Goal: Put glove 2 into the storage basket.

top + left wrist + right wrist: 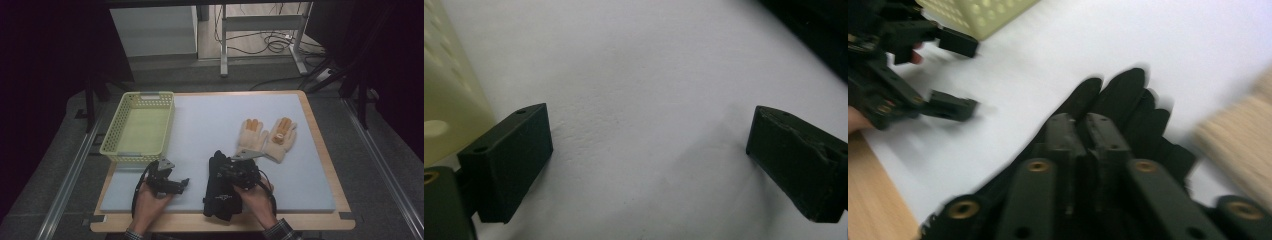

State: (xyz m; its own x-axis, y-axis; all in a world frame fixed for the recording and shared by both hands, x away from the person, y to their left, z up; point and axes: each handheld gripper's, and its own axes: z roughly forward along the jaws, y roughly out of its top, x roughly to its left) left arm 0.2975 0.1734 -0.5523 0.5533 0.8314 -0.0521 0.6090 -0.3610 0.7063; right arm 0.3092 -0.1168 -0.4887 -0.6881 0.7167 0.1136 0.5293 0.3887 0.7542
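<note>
Black gloves (220, 192) lie near table edge, centre, directly under right gripper (1083, 125); its jaws nearly together, nothing visibly pinched. Left gripper (649, 150) spread wide over bare mat (210, 125), left of gloves, near yellow basket (116, 145).

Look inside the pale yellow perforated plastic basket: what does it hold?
The pale yellow perforated plastic basket shows a bare floor with nothing in it in the high view; its near wall covers a strip of that floor.

Black two-jaw left gripper (184, 184) and right gripper (1083, 131), brass screw inserts, trailing black cables, plaid sleeve cuffs (283, 231).
</note>
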